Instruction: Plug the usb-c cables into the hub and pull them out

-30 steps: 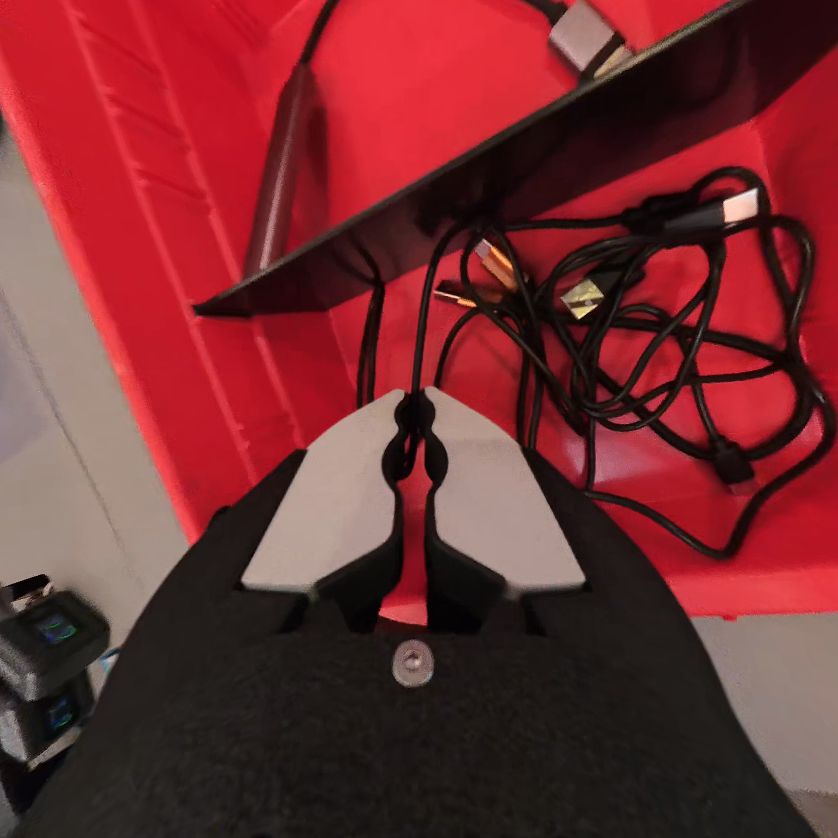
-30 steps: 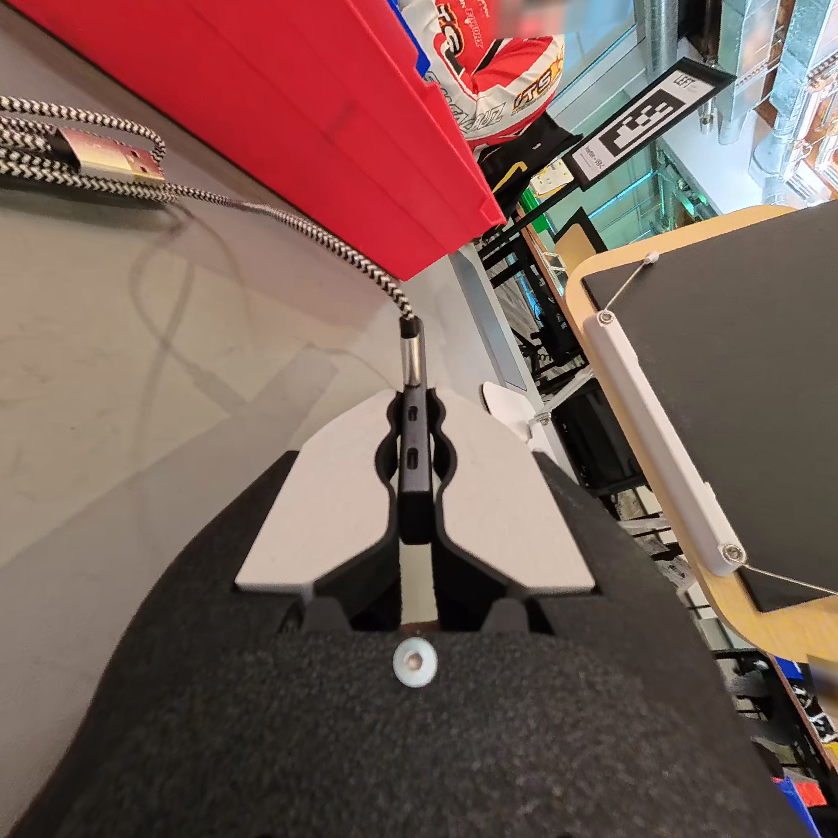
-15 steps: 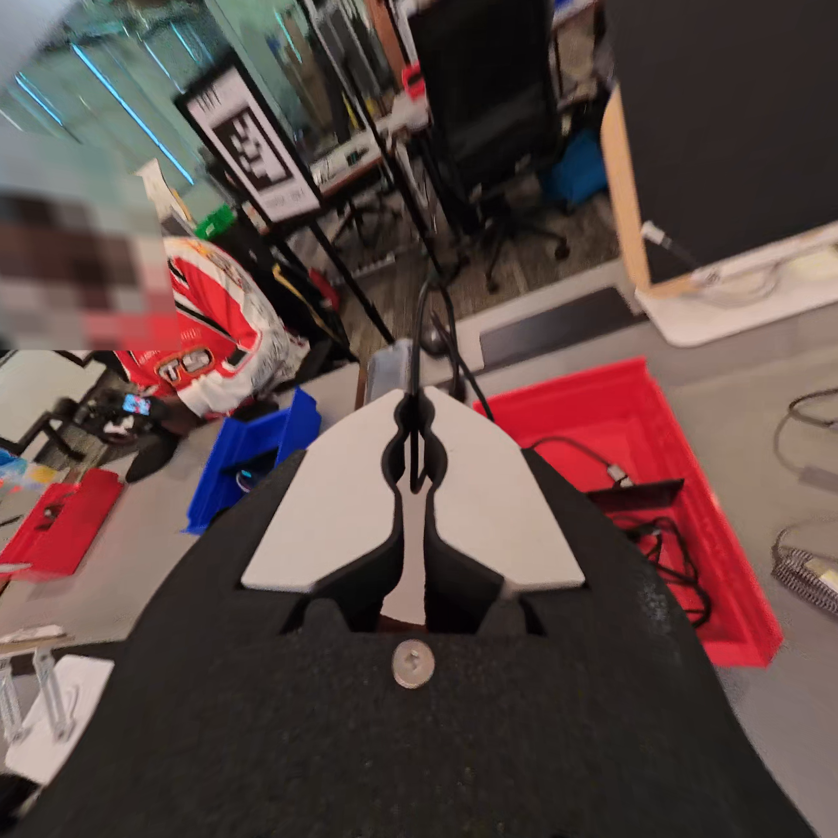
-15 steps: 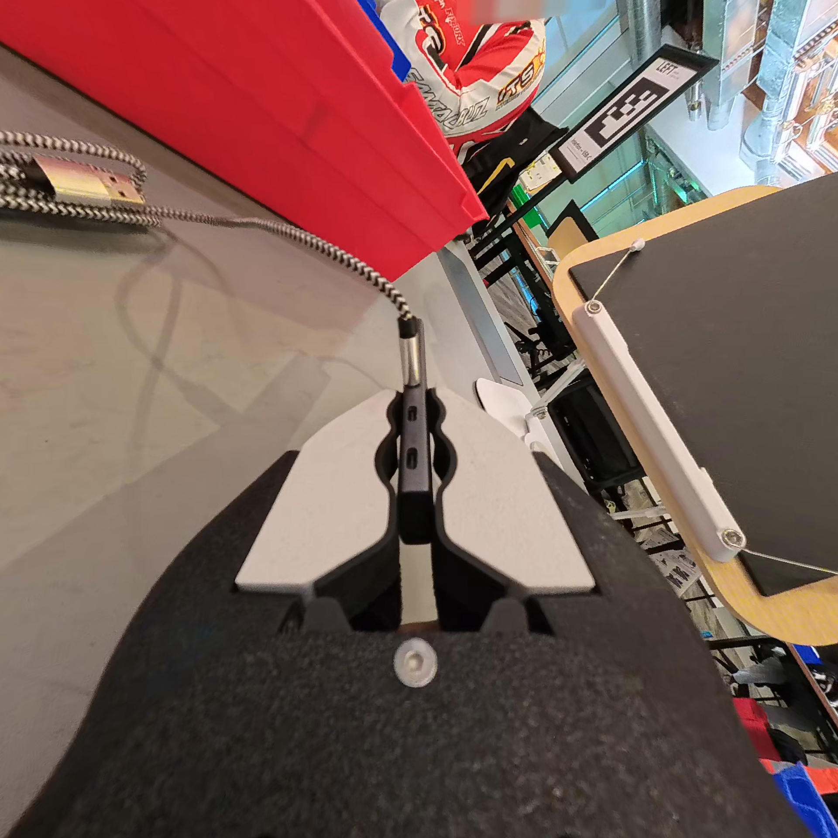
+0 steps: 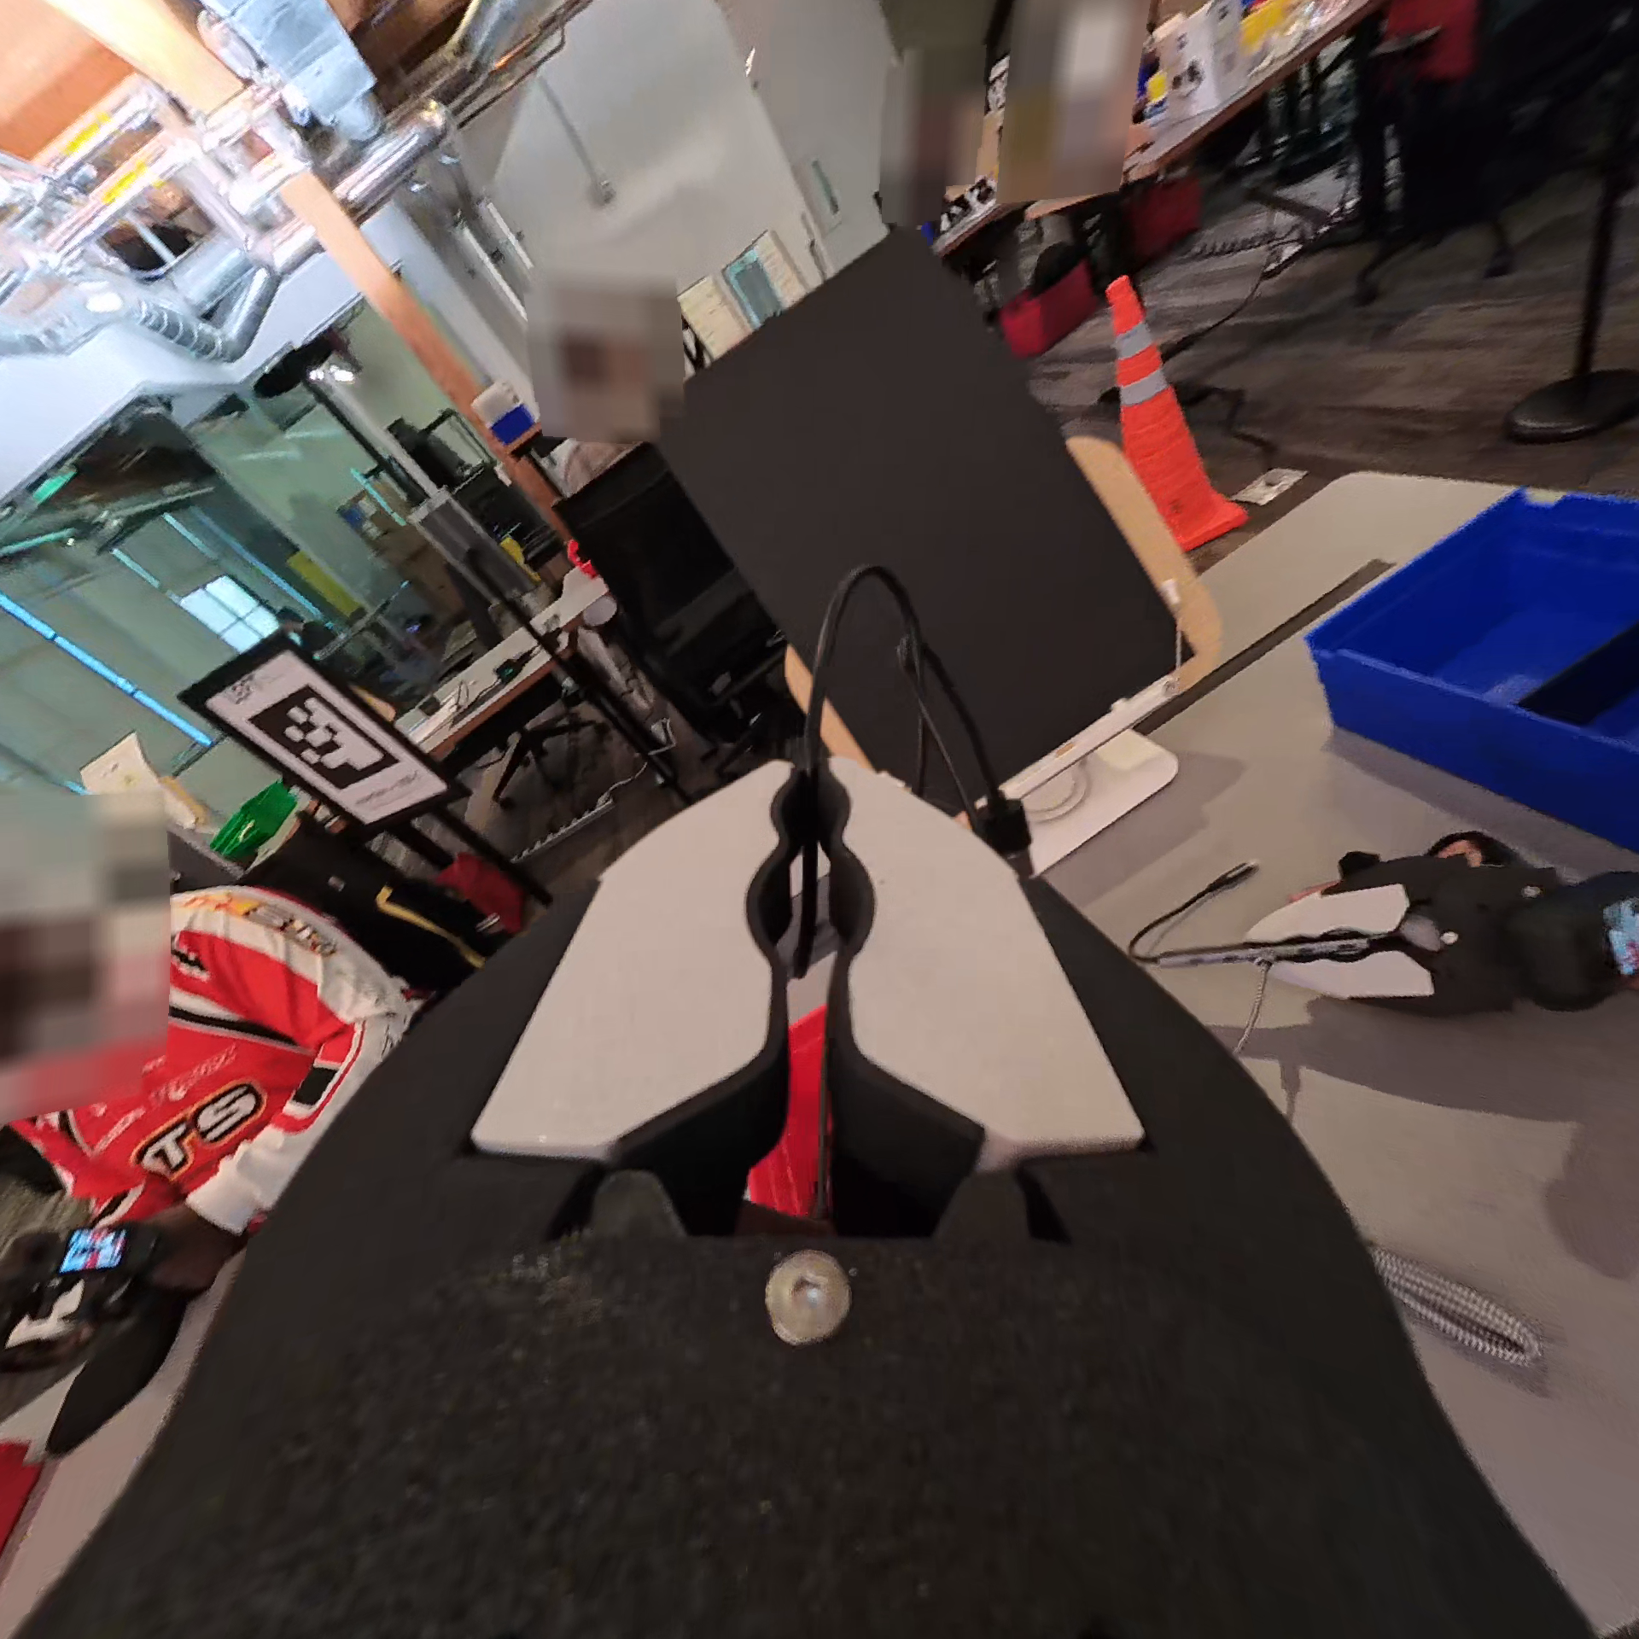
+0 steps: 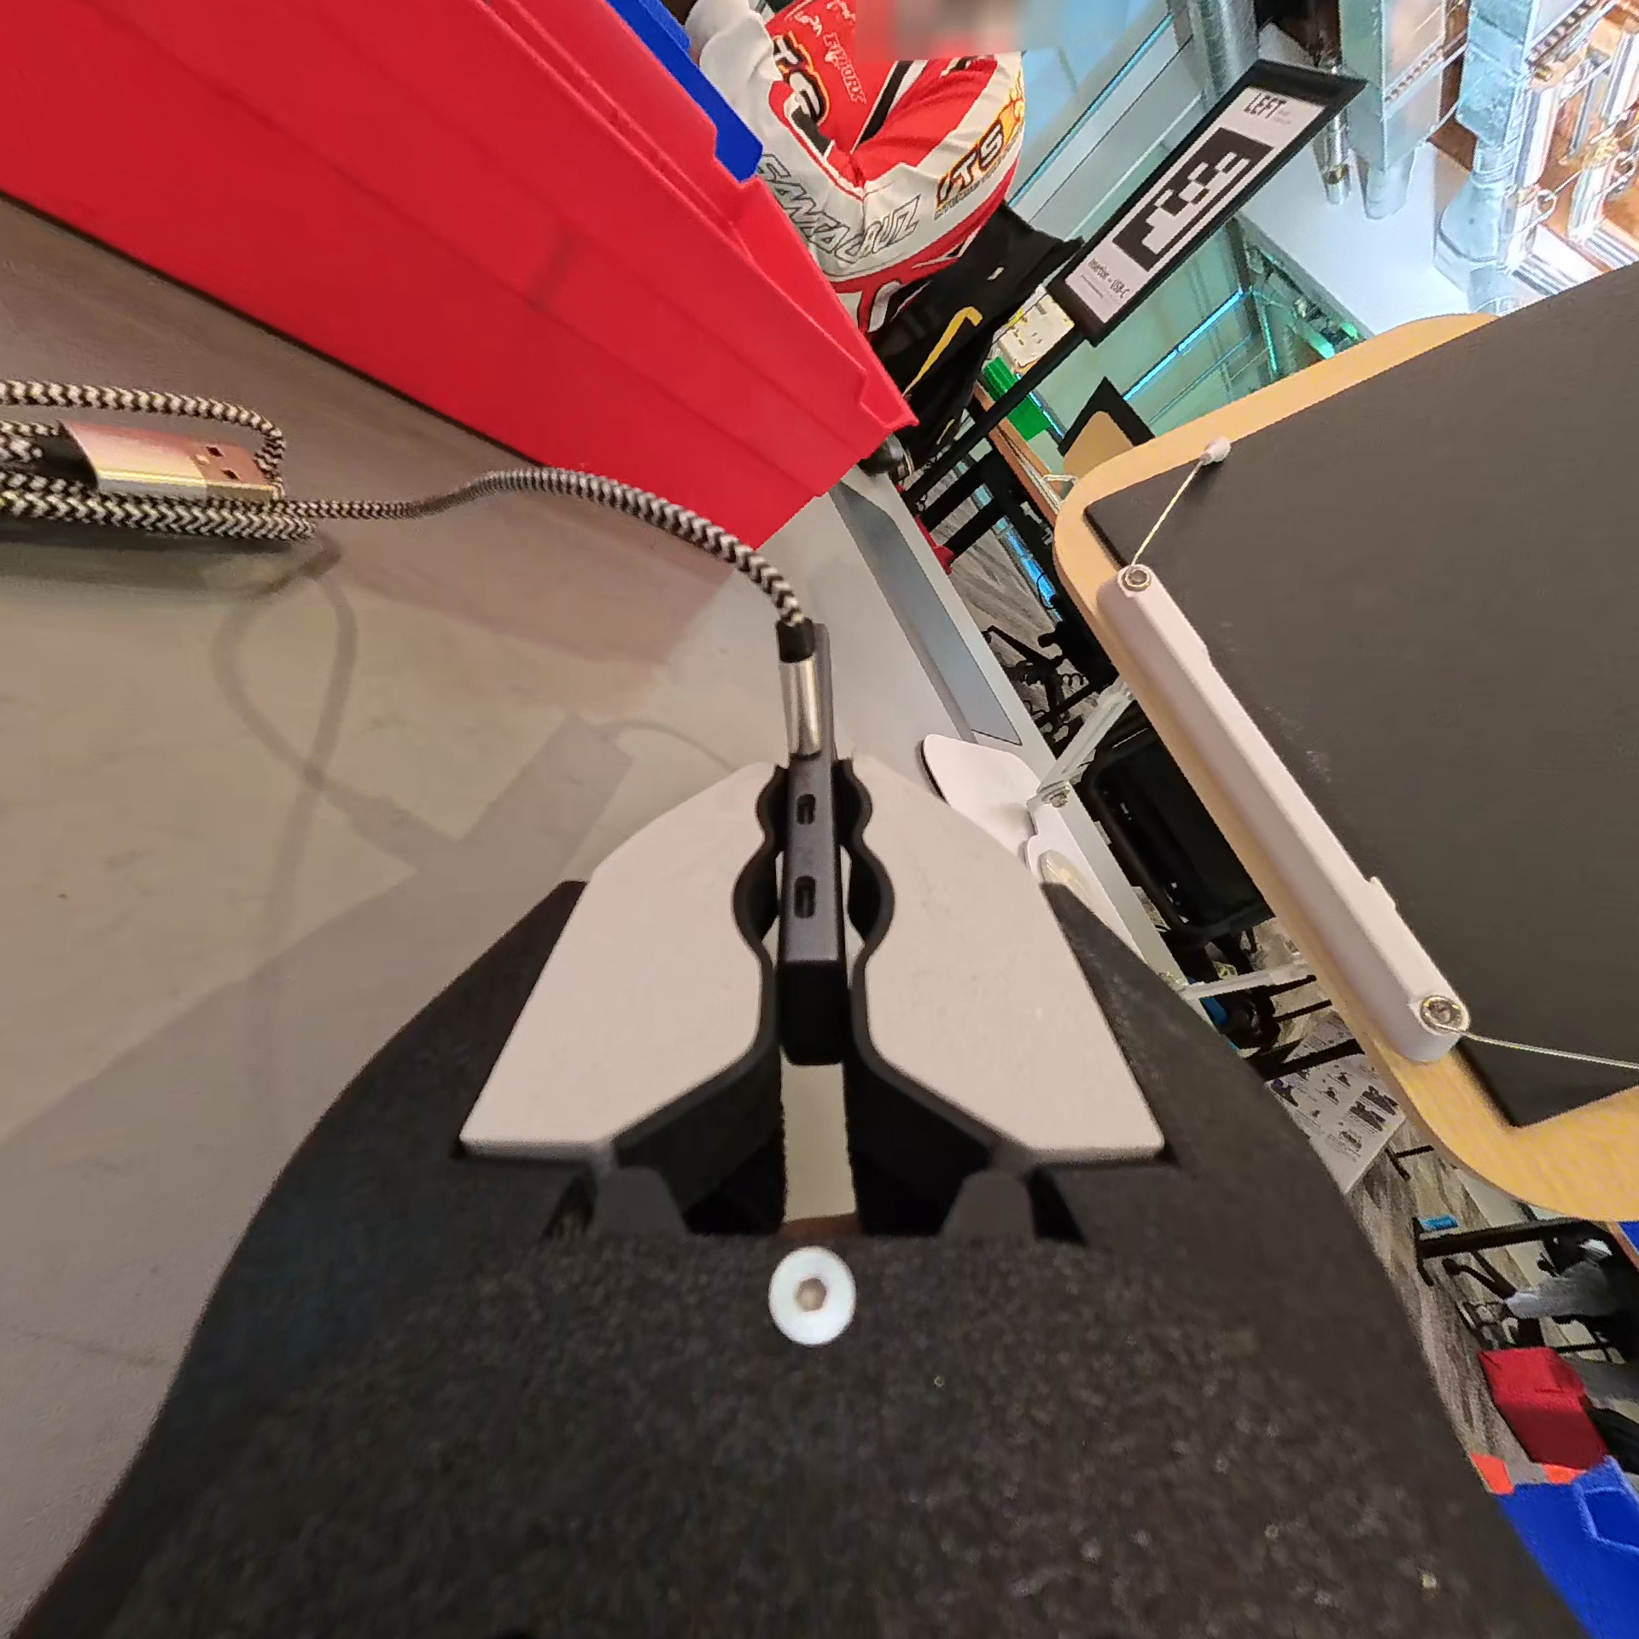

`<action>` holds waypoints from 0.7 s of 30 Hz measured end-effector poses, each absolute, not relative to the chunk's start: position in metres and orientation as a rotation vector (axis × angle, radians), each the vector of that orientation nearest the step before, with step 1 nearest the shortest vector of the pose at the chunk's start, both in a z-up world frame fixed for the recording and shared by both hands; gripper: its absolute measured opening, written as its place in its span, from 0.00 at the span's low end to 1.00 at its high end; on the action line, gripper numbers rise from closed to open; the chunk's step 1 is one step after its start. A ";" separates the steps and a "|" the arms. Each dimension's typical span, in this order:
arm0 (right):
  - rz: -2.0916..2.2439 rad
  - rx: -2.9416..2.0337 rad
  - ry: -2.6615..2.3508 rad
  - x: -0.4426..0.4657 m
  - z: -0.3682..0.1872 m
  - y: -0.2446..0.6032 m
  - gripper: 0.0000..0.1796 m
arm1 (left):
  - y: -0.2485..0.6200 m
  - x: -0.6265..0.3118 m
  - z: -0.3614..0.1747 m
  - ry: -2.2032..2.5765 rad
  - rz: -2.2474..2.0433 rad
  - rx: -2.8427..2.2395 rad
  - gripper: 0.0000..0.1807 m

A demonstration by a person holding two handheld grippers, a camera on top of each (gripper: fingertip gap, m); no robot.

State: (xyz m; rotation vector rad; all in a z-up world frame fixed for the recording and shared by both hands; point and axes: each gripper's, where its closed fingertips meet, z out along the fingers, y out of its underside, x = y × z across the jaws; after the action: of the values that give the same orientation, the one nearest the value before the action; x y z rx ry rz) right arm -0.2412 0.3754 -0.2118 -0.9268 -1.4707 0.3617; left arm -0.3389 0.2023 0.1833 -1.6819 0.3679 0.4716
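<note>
My left gripper point(image 5: 811, 789) is shut on a thin black cable point(image 5: 838, 612) and holds it high above the table. The cable arcs up past the tips and its black plug point(image 5: 1007, 825) hangs to the right. My right gripper point(image 6: 811, 780) is shut on the dark grey hub point(image 6: 811, 887), edge-on, with two slot ports showing. A silver plug point(image 6: 805, 701) of a black-and-white braided cable point(image 6: 621, 497) sits in the hub's front end. In the left wrist view the right gripper point(image 5: 1384, 940) lies far off, low on the grey table point(image 5: 1384, 1153).
A red bin point(image 6: 426, 222) stands close on the left of the right wrist view, beside the braided cable's coil and gold USB-A plug point(image 6: 168, 461). A blue bin point(image 5: 1499, 656) sits at the right. A dark board point(image 5: 887, 497) on a white stand and a person in a red jersey point(image 5: 231, 1117) are nearby. The gap from one gripper's tips to the other's is roughly 45 centimeters.
My left gripper has lifted out of the red bin with the black cable and swung up and right. My right gripper has stayed almost still with the hub.
</note>
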 end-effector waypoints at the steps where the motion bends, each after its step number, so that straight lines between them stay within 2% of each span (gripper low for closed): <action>1: 0.363 -0.928 -1.471 -0.241 -0.212 0.376 0.05 | 0.205 -0.332 0.187 0.383 0.467 -1.670 0.01; 5: 0.378 -0.943 -1.459 -0.241 -0.210 0.378 0.05 | 0.224 -0.302 0.180 0.464 0.381 -1.694 0.01; 9: 0.395 -0.961 -1.449 -0.240 -0.210 0.380 0.05 | 0.250 -0.291 0.136 0.486 0.354 -1.761 0.01; 12: 0.394 -0.959 -1.453 -0.240 -0.210 0.379 0.05 | 0.267 -0.292 0.069 0.472 0.297 -1.885 0.01; 15: 0.396 -0.957 -1.458 -0.240 -0.211 0.379 0.05 | 0.275 -0.305 -0.021 0.445 0.296 -2.053 0.01; 18: 0.402 -0.963 -1.452 -0.240 -0.210 0.380 0.05 | 0.261 -0.290 -0.101 0.405 0.112 -2.190 0.01; 21: 0.410 -0.970 -1.446 -0.240 -0.209 0.381 0.05 | 0.233 -0.268 -0.158 0.392 0.023 -2.266 0.01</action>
State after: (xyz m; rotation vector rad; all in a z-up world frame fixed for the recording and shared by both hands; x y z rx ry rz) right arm -0.2396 0.3810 -0.2092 -0.9701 -1.4456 0.4099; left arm -0.2682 0.2328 -0.1580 -2.2661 0.3924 0.0235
